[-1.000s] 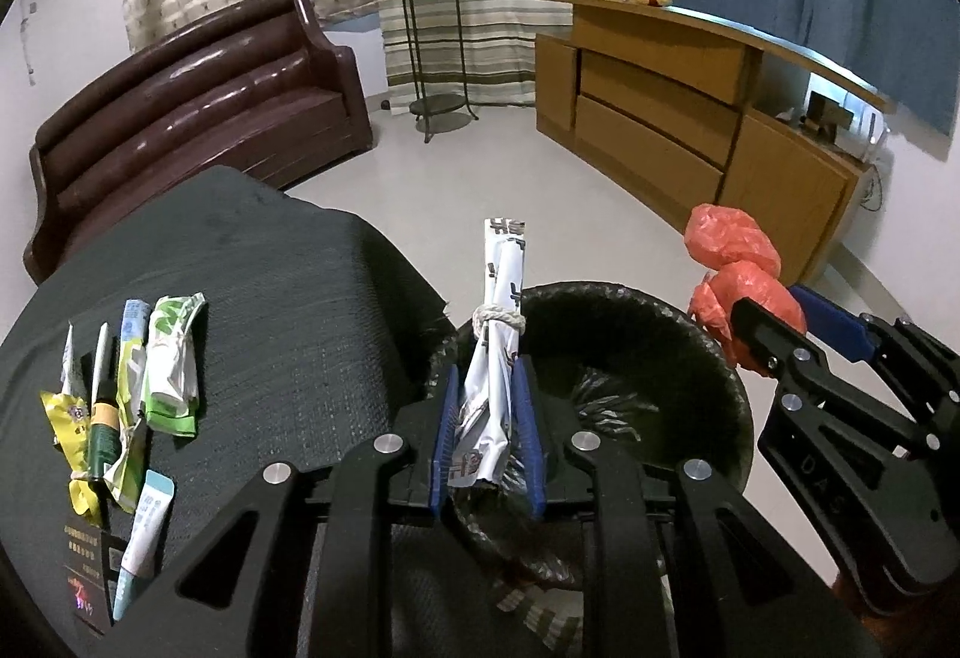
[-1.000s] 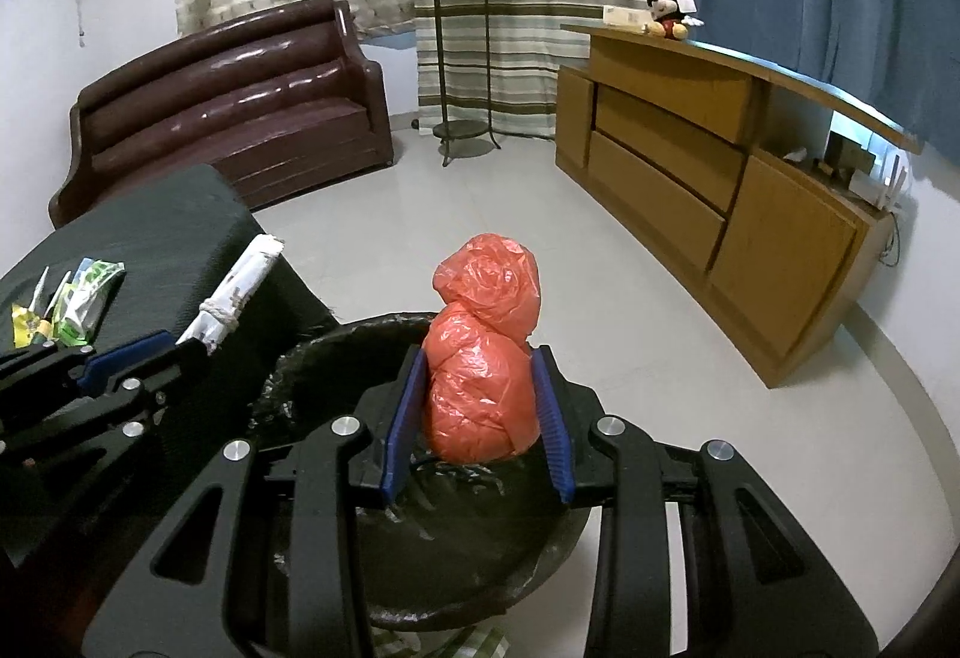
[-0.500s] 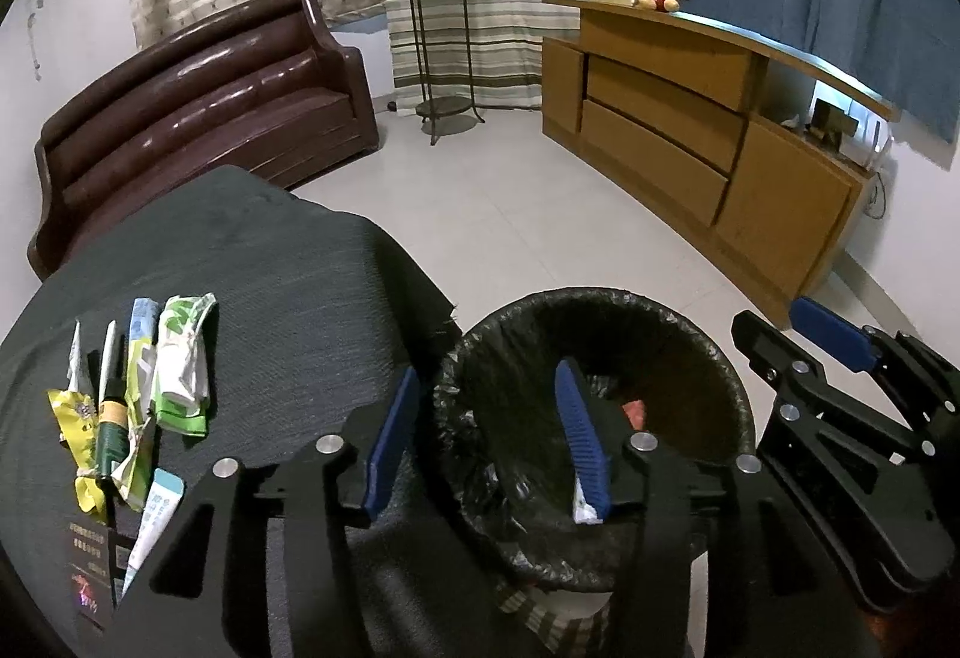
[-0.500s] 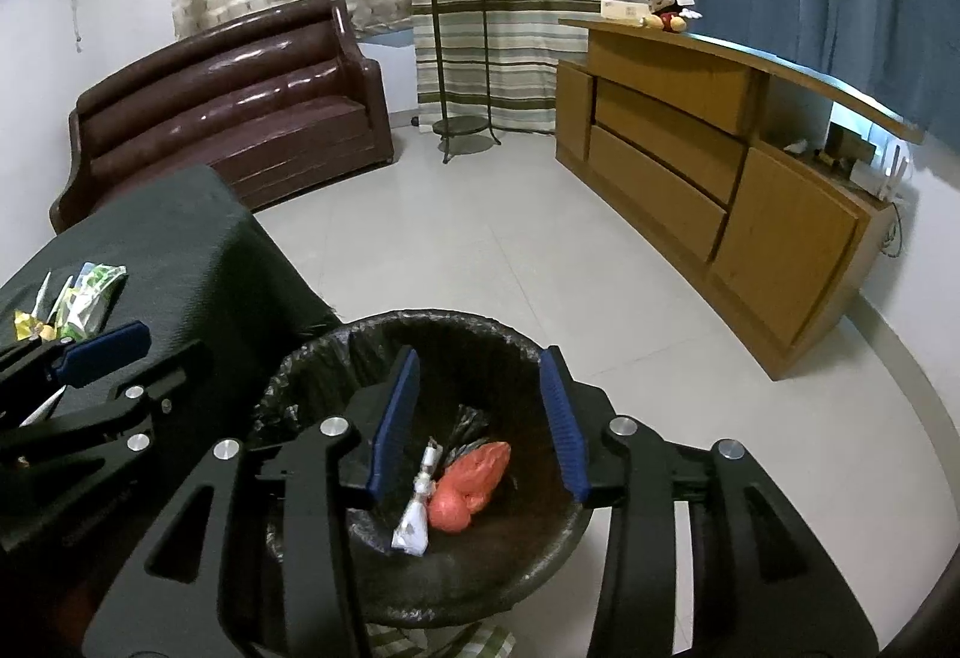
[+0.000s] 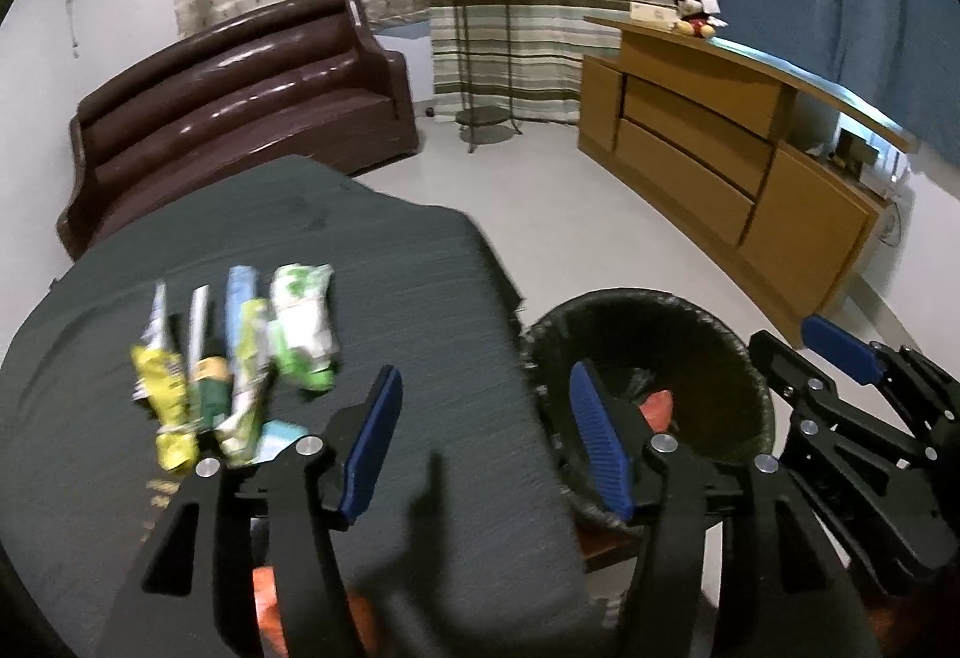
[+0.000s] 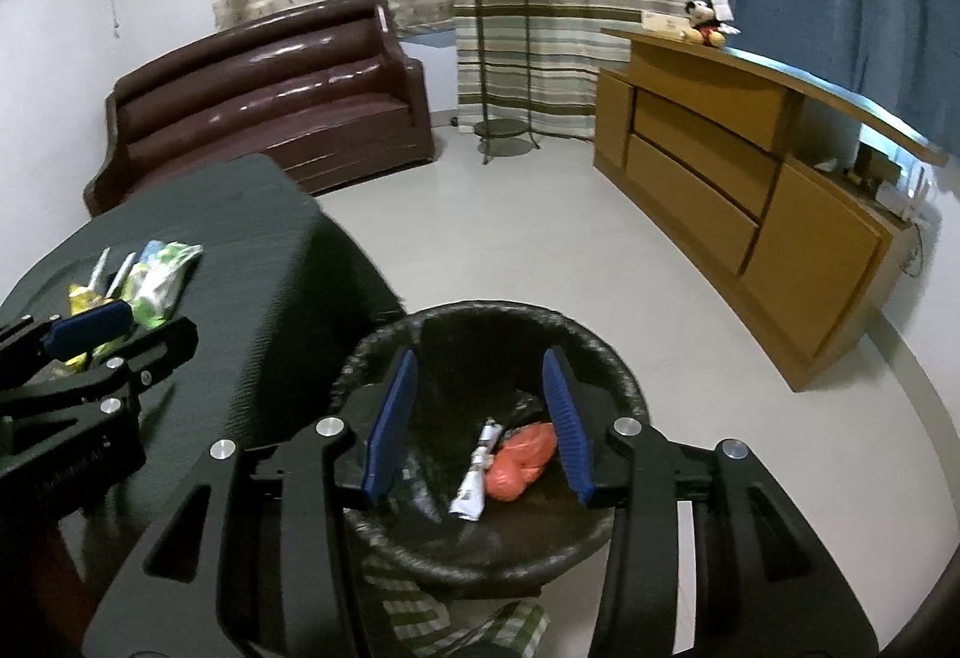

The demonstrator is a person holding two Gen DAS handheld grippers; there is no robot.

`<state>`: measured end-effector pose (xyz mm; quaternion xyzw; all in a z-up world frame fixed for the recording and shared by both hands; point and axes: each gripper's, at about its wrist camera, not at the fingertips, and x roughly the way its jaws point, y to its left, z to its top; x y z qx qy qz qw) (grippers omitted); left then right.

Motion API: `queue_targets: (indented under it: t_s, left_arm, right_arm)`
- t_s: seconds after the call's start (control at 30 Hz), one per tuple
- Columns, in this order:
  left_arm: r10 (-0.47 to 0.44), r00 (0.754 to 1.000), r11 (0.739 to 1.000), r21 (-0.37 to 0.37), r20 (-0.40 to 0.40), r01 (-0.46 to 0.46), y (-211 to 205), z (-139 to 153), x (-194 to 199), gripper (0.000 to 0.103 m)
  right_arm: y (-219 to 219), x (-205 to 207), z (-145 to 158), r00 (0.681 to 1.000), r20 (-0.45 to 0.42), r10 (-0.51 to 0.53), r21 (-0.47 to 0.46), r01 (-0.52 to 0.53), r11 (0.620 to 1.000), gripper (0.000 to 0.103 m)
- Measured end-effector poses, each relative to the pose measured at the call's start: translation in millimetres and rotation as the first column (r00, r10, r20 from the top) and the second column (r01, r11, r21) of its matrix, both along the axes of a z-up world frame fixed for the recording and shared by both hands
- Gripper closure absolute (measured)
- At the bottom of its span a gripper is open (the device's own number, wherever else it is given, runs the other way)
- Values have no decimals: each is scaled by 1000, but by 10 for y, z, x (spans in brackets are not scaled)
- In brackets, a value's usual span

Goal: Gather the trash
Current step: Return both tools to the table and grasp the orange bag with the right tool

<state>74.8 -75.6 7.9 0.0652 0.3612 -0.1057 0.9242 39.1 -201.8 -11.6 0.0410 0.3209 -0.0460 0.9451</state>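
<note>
Both grippers hang empty, jaws just opened: the right gripper (image 6: 480,418) above the bin (image 6: 606,358) holding dropped trash, the left gripper (image 5: 486,436) angled toward wrappers (image 5: 240,358) ahead-left, likely next

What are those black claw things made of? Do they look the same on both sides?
Both look alike. The left tool and the right tool are angular black frames with cut-out slots and round silver bolt heads at the joints. Each has two fingers faced with ribbed blue pads. Faint lettering marks the left tool's side in the right wrist view, too blurred to read. No cables or sleeves show.
</note>
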Motion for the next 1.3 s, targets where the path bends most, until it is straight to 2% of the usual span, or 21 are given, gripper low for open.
queue_targets:
  t_s: [0.13,0.4,0.5,0.83,1.3]
  left_arm:
    - [49,999,999,15,15,-49,251,47,-78,41]
    - [152,988,988,21,28,-152,804,78,-221,39]
    - [194,980,980,29,31,-195,1014,66,-278,37]
    - [314,949,949,40,23,-314,1676,-59,-494,37]
    - [414,910,910,37,11,-414,2251,-141,-640,36]
  right_arm:
    - [193,-61,47,999,6,44,5,-44,999,54]
    - [629,-150,150,991,12,137,11,-137,991,50]
    - [787,-192,170,985,17,172,-2,-172,985,47]
    - [1292,-340,181,959,12,282,-25,-281,959,47]
    - [1833,-458,102,917,-21,399,-41,-400,916,45]
